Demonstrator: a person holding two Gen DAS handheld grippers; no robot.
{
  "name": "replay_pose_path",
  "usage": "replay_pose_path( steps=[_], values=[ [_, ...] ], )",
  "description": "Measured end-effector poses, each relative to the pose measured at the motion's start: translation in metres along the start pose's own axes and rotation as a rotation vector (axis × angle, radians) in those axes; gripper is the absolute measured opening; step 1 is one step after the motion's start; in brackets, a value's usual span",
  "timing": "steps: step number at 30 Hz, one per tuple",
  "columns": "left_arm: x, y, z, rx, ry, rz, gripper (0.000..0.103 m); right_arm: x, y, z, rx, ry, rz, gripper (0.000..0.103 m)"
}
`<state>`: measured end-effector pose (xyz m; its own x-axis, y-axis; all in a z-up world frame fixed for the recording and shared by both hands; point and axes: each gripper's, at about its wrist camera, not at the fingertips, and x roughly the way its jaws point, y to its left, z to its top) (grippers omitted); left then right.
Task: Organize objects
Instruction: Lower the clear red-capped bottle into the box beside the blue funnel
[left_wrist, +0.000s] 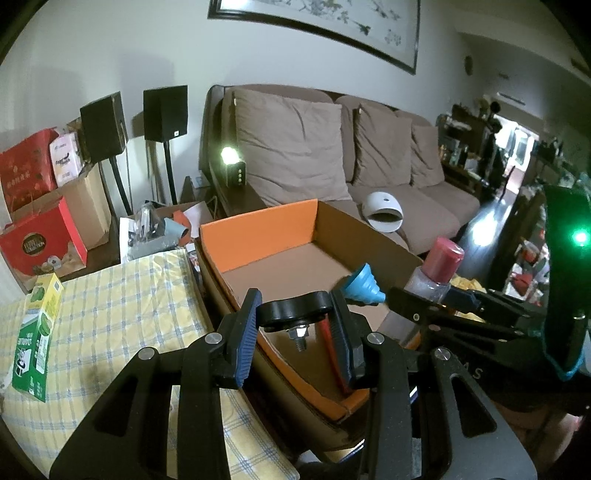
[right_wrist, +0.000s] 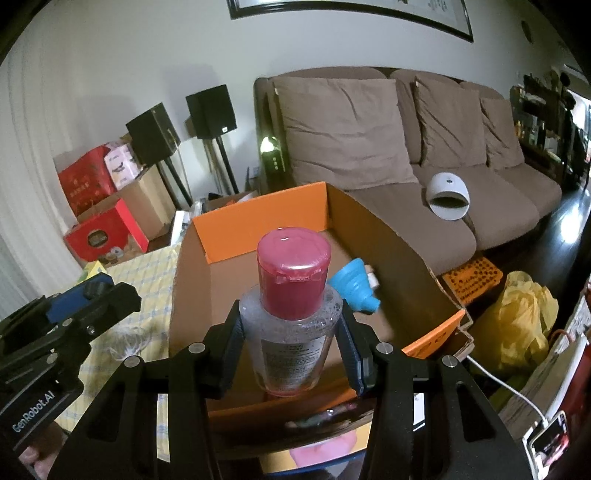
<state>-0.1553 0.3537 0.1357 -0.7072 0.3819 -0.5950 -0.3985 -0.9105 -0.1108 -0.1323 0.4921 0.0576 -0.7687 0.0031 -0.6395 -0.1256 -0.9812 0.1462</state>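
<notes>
While both tongs hung over the open cardboard box (left_wrist: 258, 229), we held each load above it so that either could be lowered inside. Our left gripper (left_wrist: 293, 325) was clamped on a black disc-shaped part (left_wrist: 293, 314), its flat rim pinched between the two pads and a bolt with a nut hanging from its underside; holding it by the rim kept the bolt clear of the pads. Directly below and ahead of those tongs lay the box floor, and just right of them, inside the box, a blue funnel (left_wrist: 364, 284) rested on its side near the right wall. Something red showed beneath the right pad, but we could not tell what it was.

Our right gripper (right_wrist: 291, 336) was closed around a clear bottle (right_wrist: 290, 350) with a dark pink cap (right_wrist: 293, 275), gripped at the shoulders so it stood upright. Beyond it lay the funnel (right_wrist: 352, 286), slightly to the right. To the left of the left tongs, well apart on the checked cloth (left_wrist: 110, 295), stood a green carton (left_wrist: 37, 332), not yet gathered, we judged.
</notes>
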Motion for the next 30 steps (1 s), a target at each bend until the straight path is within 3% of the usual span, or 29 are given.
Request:
replay_pose_path(
  steps=[30],
  values=[
    [0.011,-0.010,0.000,0.024,0.052,-0.017,0.034,0.016,0.002,-0.006,-0.041,0.077,-0.031,0.048]
  ],
)
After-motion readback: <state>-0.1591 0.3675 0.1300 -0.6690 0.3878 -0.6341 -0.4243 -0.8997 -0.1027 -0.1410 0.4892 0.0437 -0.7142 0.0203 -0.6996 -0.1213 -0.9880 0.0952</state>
